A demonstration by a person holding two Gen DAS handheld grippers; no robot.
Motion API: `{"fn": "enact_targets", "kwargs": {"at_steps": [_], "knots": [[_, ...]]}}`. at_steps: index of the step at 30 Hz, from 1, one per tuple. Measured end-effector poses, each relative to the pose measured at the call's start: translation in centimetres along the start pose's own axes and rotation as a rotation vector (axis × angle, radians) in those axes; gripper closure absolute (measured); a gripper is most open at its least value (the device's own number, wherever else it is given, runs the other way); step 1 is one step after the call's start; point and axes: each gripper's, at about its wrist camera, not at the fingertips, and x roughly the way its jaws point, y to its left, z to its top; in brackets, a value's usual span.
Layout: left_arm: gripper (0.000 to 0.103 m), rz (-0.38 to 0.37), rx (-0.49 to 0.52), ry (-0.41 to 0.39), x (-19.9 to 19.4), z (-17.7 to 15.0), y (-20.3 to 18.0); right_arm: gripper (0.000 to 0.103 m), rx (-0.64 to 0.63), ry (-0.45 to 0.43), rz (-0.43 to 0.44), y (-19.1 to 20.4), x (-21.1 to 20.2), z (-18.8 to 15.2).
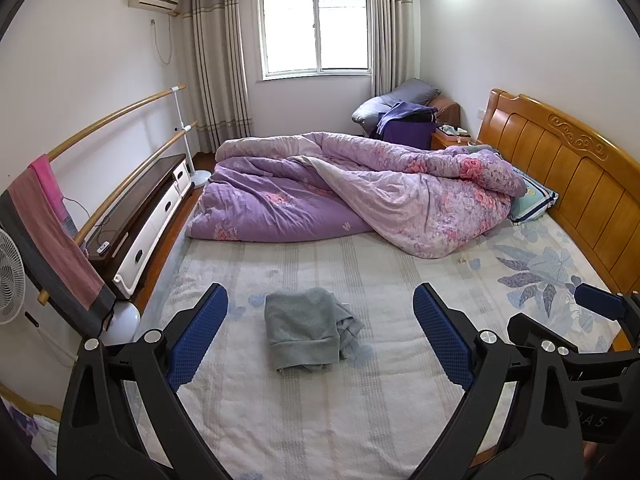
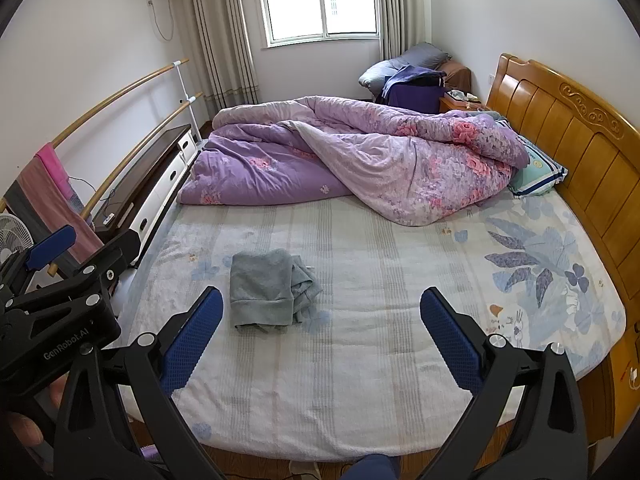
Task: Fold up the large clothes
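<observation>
Garment: a grey folded garment [image 1: 308,328] is seen lying on the striped sheet [image 1: 320,420] of the bed, on its near half, well apart from the purple quilt [image 1: 360,196] heaped at the far side.
Shape: a compact bundle is formed, squarish, with a neat banded hem along the near edge; looser folds are bunched at its right side [image 2: 302,284]. Its longer run is judged to go near-to-far, though only slightly.
Fold state: the piece is judged largely folded, with the right-side bunching left untidy.
Bearing from left gripper [image 1: 320,340]: the garment is framed straight ahead, centred between the two blue pads, below and beyond the tips, untouched.
Bearing from right gripper [image 2: 320,336]: the garment is placed ahead and to the left, just past the left pad [image 2: 192,340].
Jaws: both pairs are held spread wide, with nothing between them.
Nearer arm: the left is judged better aligned; a straight reach forward would suffice, while the right would need a leftward shift.
Surround: the wooden headboard [image 2: 568,128] is seen at the right, the rails and cabinet at the left.
</observation>
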Motion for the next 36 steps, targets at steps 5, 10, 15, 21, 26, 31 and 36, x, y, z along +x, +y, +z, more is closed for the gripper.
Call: {"fn": "enact_targets", "kwargs": {"at_steps": [5, 10, 15, 21, 26, 31, 36], "knots": [[0.009, -0.001, 0.001, 0.001, 0.1, 0.0, 0.06, 0.008, -0.002, 0.003, 0.0, 0.02, 0.16, -0.21], [0.009, -0.003, 0.001, 0.002, 0.16, 0.09, 0.15, 0.008, -0.001, 0.006, 0.001, -0.05, 0.26, -0.55], [0.009, -0.005, 0.002, 0.002, 0.19, 0.05, 0.32, 0.008, -0.002, 0.006, 0.002, -0.1, 0.28, -0.43], [0.009, -0.004, 0.003, 0.003, 0.26, 0.34, 0.3, 0.008, -0.004, 0.007, 0.001, -0.18, 0.23, -0.48], [0.009, -0.006, 0.002, 0.001, 0.28, 0.36, 0.4, 0.008, -0.003, 0.008, 0.003, -0.23, 0.29, -0.29], [0.009, -0.007, 0.002, 0.003, 0.36, 0.44, 0.52, 0.008, -0.005, 0.008, 0.001, -0.47, 0.25, -0.69], [0.009, -0.008, 0.001, 0.005, 0.39, 0.63, 0.52, 0.008, -0.006, 0.009, 0.001, -0.54, 0.32, -0.48]]}}
